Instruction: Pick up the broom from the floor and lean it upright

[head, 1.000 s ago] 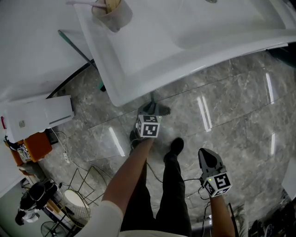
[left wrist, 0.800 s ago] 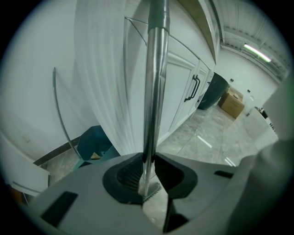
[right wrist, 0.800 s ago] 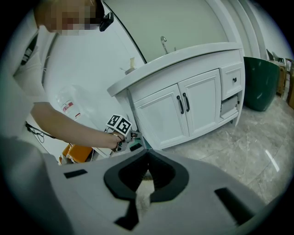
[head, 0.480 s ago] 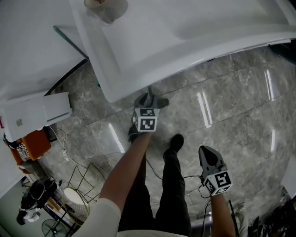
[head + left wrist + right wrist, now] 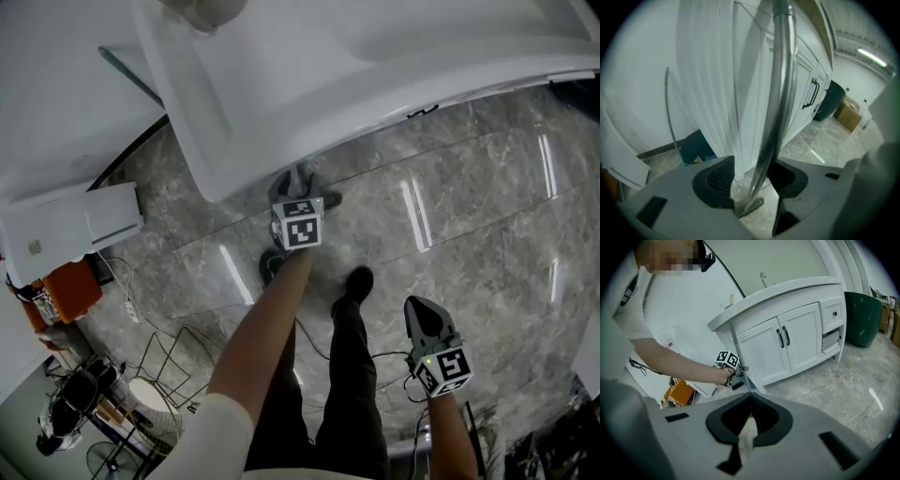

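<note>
The broom's metal handle (image 5: 774, 93) stands upright against the white vanity (image 5: 740, 70), its head (image 5: 750, 208) down on the floor. My left gripper (image 5: 752, 180) is around the handle low down. Its jaws are opening: a gap shows beside the left pad (image 5: 715, 180), and the handle runs close by the right pad. From the head view, this gripper (image 5: 298, 187) is at the vanity's corner. In the right gripper view the thin handle (image 5: 739, 357) leans on the vanity's edge. My right gripper (image 5: 424, 319) hangs apart at lower right, shut (image 5: 750, 401) and empty.
The vanity top with its sink (image 5: 394, 56) overhangs the marble floor. A white box (image 5: 70, 225), an orange object (image 5: 61, 295) and a wire basket (image 5: 164, 375) crowd the left. The person's shoe (image 5: 357, 281) is beside the left gripper. A dark green bin (image 5: 862, 317) stands far right.
My left gripper has edged toward the vanity's corner. The right gripper has barely shifted.
</note>
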